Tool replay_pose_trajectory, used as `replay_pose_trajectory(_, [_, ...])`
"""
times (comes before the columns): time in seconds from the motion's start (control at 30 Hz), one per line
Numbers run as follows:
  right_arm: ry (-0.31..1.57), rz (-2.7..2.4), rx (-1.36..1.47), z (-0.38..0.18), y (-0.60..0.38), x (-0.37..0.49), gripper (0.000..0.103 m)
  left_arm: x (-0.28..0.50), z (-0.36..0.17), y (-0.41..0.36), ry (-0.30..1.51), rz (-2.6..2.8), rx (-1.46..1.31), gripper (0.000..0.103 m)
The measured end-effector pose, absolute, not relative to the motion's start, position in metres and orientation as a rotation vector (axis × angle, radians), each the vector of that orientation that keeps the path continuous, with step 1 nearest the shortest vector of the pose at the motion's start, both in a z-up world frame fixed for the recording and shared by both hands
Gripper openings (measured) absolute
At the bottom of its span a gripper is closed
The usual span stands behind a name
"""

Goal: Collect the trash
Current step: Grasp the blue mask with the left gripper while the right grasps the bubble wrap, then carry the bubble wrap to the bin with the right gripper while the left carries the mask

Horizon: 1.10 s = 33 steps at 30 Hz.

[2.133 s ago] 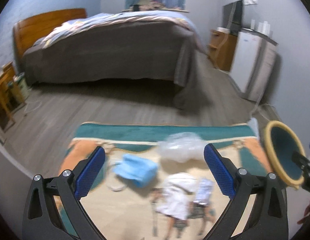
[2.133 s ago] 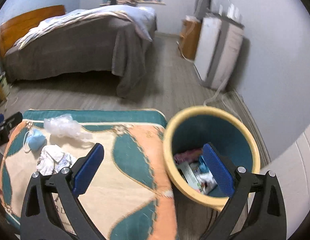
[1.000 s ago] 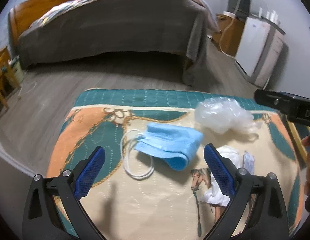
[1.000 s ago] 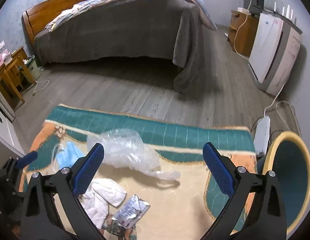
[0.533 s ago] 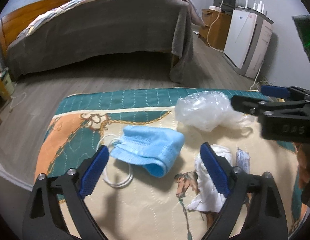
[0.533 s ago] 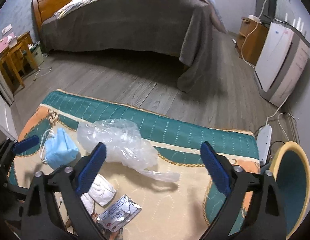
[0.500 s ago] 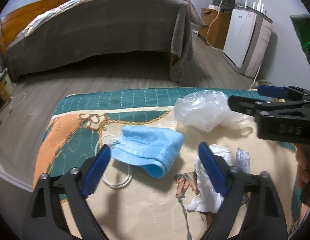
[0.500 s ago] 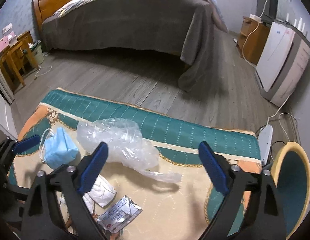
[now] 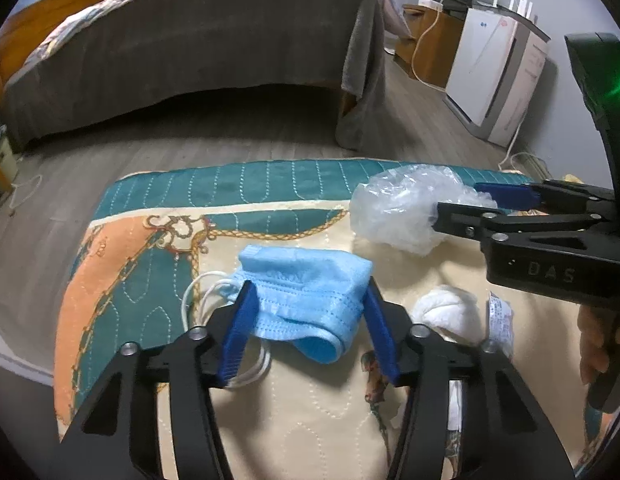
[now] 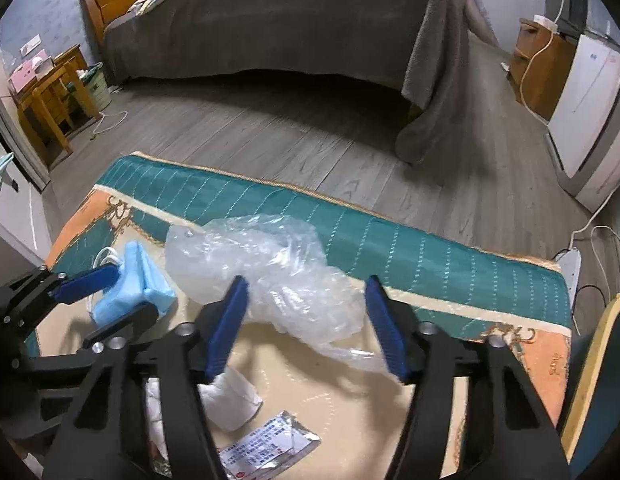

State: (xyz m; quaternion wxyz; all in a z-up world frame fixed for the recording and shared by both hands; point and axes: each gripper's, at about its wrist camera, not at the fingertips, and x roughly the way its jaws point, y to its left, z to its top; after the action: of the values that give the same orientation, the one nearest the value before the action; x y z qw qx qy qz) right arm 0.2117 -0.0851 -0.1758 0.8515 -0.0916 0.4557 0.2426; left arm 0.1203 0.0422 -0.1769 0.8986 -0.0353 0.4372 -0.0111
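Note:
A blue face mask [image 9: 305, 280] lies on the patterned rug [image 9: 149, 280]. My left gripper [image 9: 307, 300] straddles the mask, its jaws closing, with the blue pads [image 9: 245, 308] at the mask's two ends and the mask not squeezed. A crumpled clear plastic bag [image 10: 269, 264] lies further back on the rug. My right gripper [image 10: 305, 296] hangs over the bag's right part, jaws closing with the bag between them, no visible pinch. The left wrist view shows the right gripper [image 9: 458, 200] at the plastic bag [image 9: 402, 212]. In the right wrist view, the left gripper [image 10: 121, 296] is at the mask [image 10: 137, 276].
A white crumpled tissue [image 9: 450, 312] and a foil packet [image 10: 269, 444] lie on the rug near me. The yellow-rimmed bin [image 10: 590, 380] stands at the rug's right end, beside a power strip [image 10: 572, 268]. A bed [image 10: 289, 20] and a white appliance [image 10: 590, 100] stand beyond.
Both grippers have come down closer to the rug and their jaws have narrowed. The mask now sits between the left pads and the plastic bag between the right pads.

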Motion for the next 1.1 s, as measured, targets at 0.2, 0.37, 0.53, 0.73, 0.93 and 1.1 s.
replay_pose_trajectory(0.2, [0.961, 0.525, -0.185, -0.177, -0.086, 0.205, 0.031, 0.116, -0.178, 0.041, 0.900, -0.041, -0.074, 0.036])
replay_pose_trajectory(0.37, [0.934, 0.480, -0.150, -0.166, -0.098, 0.200, 0.028, 0.112, -0.167, 0.038, 0.863, -0.049, -0.056, 0.027])
replay_pose_trajectory(0.53, [0.888, 0.442, -0.129, -0.144, -0.118, 0.195, 0.028, 0.110, -0.144, 0.031, 0.803, -0.054, -0.050, 0.027])
replay_pose_trajectory(0.73, [0.836, 0.394, -0.100, -0.116, -0.147, 0.184, 0.028, 0.109, -0.112, 0.016, 0.732, -0.078, -0.027, 0.027])
replay_pose_trajectory(0.93, [0.793, 0.342, -0.071, -0.092, -0.178, 0.179, 0.028, 0.111, -0.089, -0.002, 0.700, -0.109, -0.026, 0.027])
replay_pose_trajectory(1.1, [0.766, 0.303, -0.052, -0.080, -0.202, 0.173, 0.028, 0.115, -0.075, -0.026, 0.684, -0.140, -0.019, 0.027])
